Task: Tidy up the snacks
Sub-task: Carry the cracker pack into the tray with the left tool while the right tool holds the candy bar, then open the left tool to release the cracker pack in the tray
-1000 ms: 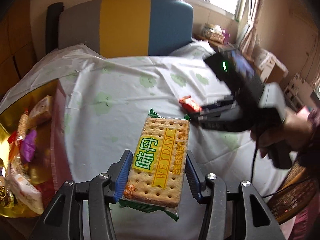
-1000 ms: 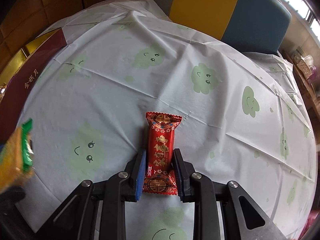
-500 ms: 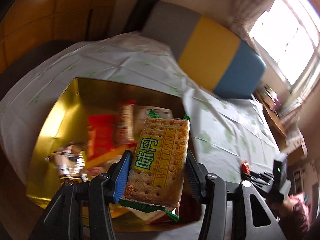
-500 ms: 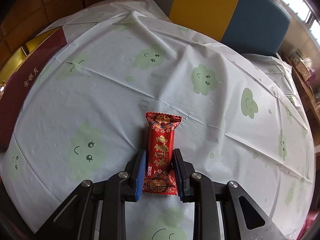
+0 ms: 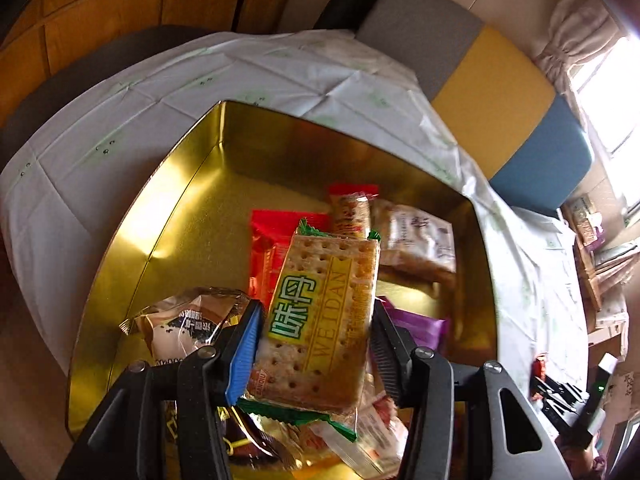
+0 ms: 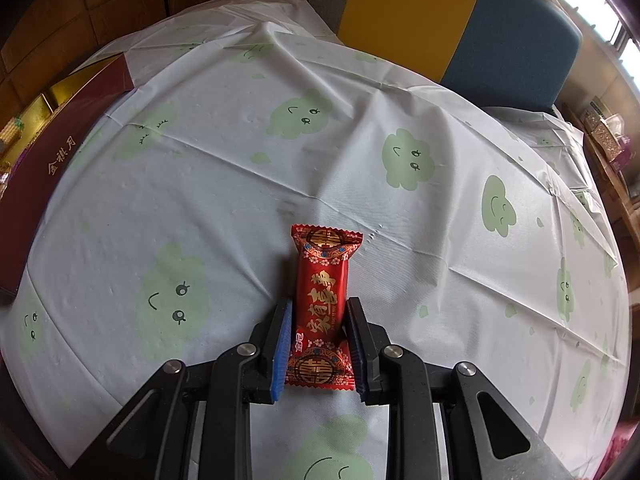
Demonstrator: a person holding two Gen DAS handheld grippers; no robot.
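My left gripper [image 5: 316, 332] is shut on a cracker pack [image 5: 320, 320] with green lettering and holds it above the gold box [image 5: 168, 200], over the snacks lying inside. My right gripper [image 6: 320, 320] is shut on a red candy bar [image 6: 323, 304] just above the cloth-covered table. The box's dark red side [image 6: 60, 148] shows at the far left of the right wrist view. The right gripper also shows small at the lower right of the left wrist view [image 5: 560, 396].
Several wrapped snacks lie in the box: a red pack [image 5: 272, 252], a pale pack [image 5: 416, 240], a purple one [image 5: 416, 328], a brown-clear one [image 5: 188, 324]. A white tablecloth with green cloud faces [image 6: 408, 156] covers the table. A grey-yellow-blue chair back [image 6: 460, 12] stands behind.
My left gripper has carried the cracker pack from over the table to above the gold box and lower toward the snacks. The right gripper has stayed still with the red candy.
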